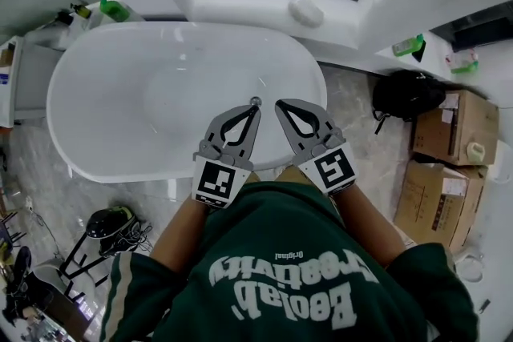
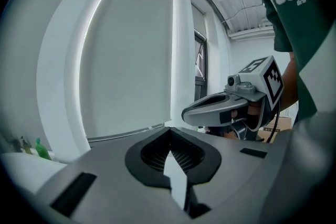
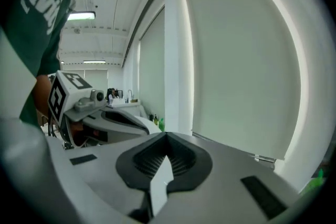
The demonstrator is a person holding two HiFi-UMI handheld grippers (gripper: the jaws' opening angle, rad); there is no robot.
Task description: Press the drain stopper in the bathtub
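Note:
A white oval bathtub (image 1: 88, 140) fills the head view. A small round metal drain stopper (image 1: 256, 101) shows on its near inner side. My left gripper (image 1: 253, 111) hangs just above the near rim, jaws shut and empty, its tip right next to the stopper. My right gripper (image 1: 282, 105) is beside it, also shut and empty, a little to the stopper's right. The left gripper view shows its own shut jaws (image 2: 169, 129), the right gripper (image 2: 185, 113) and a window blind. The right gripper view shows shut jaws (image 3: 167, 135) and the left gripper (image 3: 155, 130). Neither view shows the tub's inside.
A white ledge behind the tub carries an oval white object (image 1: 305, 11). Green bottles stand at back left (image 1: 115, 9) and right (image 1: 409, 45). A black bag (image 1: 407, 94) and cardboard boxes (image 1: 453, 126) sit on the floor right; a black stand (image 1: 108, 224) lower left.

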